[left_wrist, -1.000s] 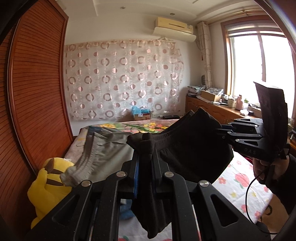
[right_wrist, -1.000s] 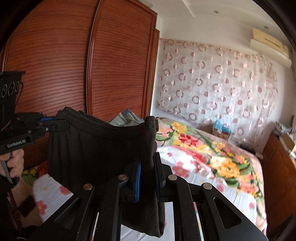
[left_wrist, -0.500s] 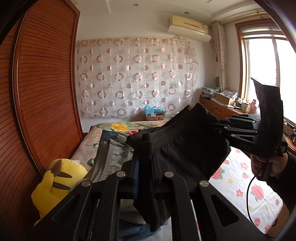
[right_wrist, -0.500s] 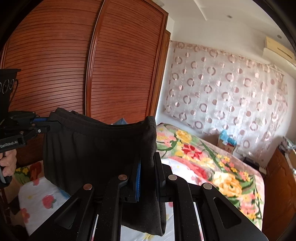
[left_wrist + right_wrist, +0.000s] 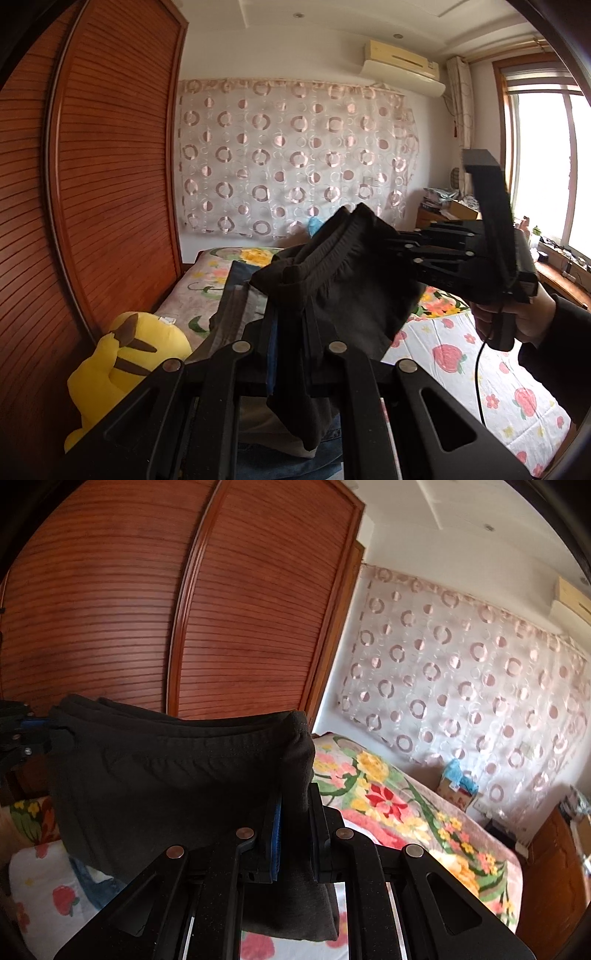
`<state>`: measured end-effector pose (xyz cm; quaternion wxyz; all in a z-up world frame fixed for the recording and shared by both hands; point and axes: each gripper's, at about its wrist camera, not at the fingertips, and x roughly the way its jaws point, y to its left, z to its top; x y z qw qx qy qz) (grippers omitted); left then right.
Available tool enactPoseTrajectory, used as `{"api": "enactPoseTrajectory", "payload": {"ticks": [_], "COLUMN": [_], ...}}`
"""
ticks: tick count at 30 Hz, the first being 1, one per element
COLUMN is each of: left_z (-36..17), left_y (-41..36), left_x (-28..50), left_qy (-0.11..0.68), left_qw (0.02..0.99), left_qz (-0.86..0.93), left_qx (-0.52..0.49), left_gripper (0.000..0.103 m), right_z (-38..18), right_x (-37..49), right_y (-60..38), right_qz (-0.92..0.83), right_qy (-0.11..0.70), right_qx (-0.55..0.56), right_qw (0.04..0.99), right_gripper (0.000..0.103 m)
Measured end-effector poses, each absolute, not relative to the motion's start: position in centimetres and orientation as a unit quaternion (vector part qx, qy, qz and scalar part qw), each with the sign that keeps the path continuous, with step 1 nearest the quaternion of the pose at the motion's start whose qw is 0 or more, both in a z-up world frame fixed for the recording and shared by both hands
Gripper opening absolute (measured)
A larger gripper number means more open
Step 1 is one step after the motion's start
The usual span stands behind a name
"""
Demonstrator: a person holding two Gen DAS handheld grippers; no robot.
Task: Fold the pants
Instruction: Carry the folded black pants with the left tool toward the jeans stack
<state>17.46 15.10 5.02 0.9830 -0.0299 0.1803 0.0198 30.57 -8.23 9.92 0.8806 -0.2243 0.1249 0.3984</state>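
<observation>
In the left wrist view, a slatted wooden wardrobe point(image 5: 92, 192) filled the left side, and a yellow plush toy point(image 5: 122, 362) lay at its foot on the edge of the bed point(image 5: 509, 387). Beside the toy, a grey garment point(image 5: 229, 317) lay on the bed on top of blue denim point(image 5: 280, 465). In the middle foreground, the left gripper point(image 5: 291, 291) had its jaws closed tight on one corner of the waistband of the black pants point(image 5: 354, 280), which hung in the air above the bed. The elastic waistband stretched up and to the right to the right gripper point(image 5: 397, 245), whose jaws were pinched shut on the other corner; a hand point(image 5: 517, 317) in a dark sleeve held its handle. Behind them hung a curtain point(image 5: 295, 162) patterned with circles, with an air conditioner point(image 5: 402, 70) above it and a bright window point(image 5: 546, 166) at the far right. In the right wrist view, the left gripper point(image 5: 44, 722) showed at the left edge, clamped on the pants point(image 5: 162, 775), which spread as a taut dark sheet across to the right gripper point(image 5: 295, 794), its jaws closed on the fabric. The flowered bed point(image 5: 399, 812) lay to the right.
</observation>
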Motion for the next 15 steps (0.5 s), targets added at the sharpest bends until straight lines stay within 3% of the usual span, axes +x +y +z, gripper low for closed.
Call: {"api": "enactPoseTrajectory", "payload": {"ticks": [15], "left_z": [2.0], "left_y": [17.7], "left_x": [17.2], "left_qy": [0.194], "left_qw": [0.977], "left_qz": [0.059], "left_qx": [-0.069], "left_gripper": [0.012], "right_z": [9.1], "right_x": [33.9], "right_y": [-2.5], "right_qz": [0.424], "right_qy": [0.139], "right_qx": [-0.262], "right_qw": [0.855], "right_gripper": [0.012]}}
